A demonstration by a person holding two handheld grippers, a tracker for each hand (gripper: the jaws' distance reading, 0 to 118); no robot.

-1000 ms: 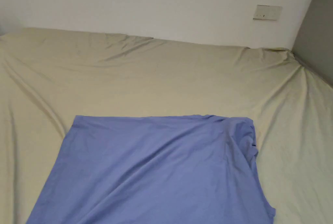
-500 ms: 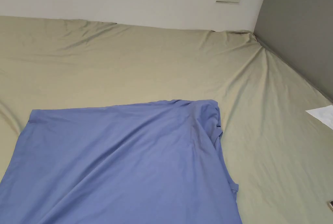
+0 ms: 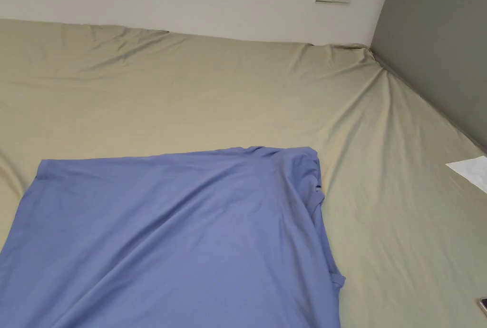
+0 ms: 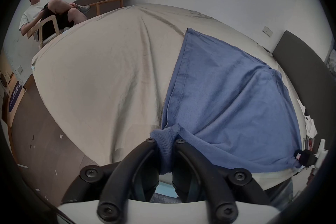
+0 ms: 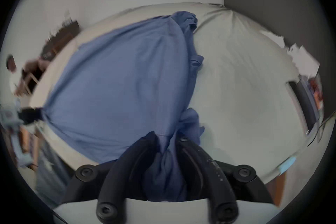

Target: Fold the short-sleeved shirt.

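Pinching blue shirt [image 4: 227,97] corners, both grippers — left [image 4: 165,142], right [image 5: 167,138] — near hem cut off, right blurred.

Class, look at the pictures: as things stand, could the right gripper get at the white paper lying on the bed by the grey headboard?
Probably not yet. The right gripper has its jaws shut on a bunch of the blue shirt, so it is occupied. The bed sheet between shirt and white paper lies bare, so once it lets go the way looks free.
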